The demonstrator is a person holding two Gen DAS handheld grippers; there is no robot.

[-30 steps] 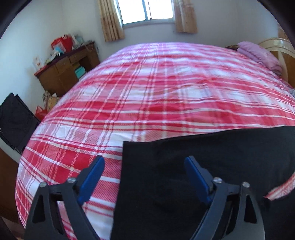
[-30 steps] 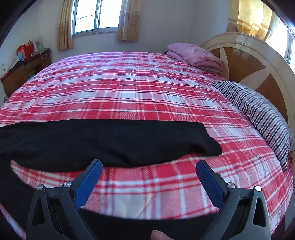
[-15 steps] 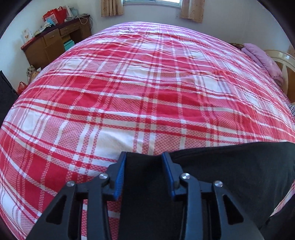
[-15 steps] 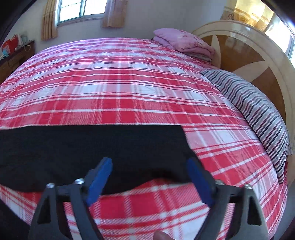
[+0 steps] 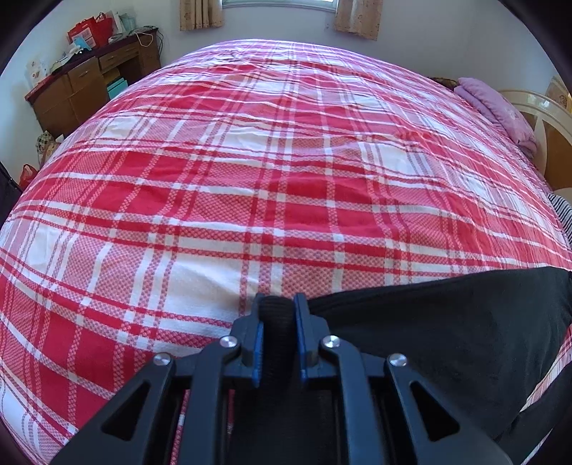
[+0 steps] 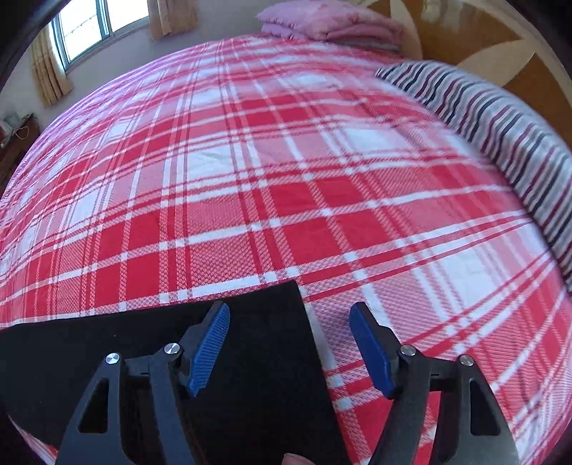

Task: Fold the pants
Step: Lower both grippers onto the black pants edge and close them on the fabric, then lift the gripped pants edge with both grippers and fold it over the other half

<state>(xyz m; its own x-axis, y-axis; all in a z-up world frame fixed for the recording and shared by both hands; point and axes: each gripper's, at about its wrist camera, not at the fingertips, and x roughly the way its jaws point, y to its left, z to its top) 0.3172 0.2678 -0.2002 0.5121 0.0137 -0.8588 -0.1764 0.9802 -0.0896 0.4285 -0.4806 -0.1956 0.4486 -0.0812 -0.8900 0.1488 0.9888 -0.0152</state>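
Black pants [image 5: 447, 329] lie across the near part of the bed. In the left wrist view my left gripper [image 5: 278, 304] has a bunched end of the black cloth pinched between its blue pads, and its jaws are still closing. In the right wrist view the other end of the pants [image 6: 107, 332] ends in a straight edge and corner. My right gripper [image 6: 289, 314] hovers over that corner: its left fingertip is over the cloth and its right one over the sheet. Its jaws are closing, and the pads do not press the cloth.
A red and white plaid sheet [image 5: 286, 161] covers the whole bed. A striped pillow [image 6: 500, 136] and a folded pink blanket [image 6: 321, 21] lie by the wooden headboard [image 6: 482, 35]. A cluttered wooden desk [image 5: 82, 89] stands beyond the bed's far left.
The left jaws have closed from wide open onto the end of the pants. The right gripper has swept along the pant leg to its end, dropped closer, and its jaws have narrowed.
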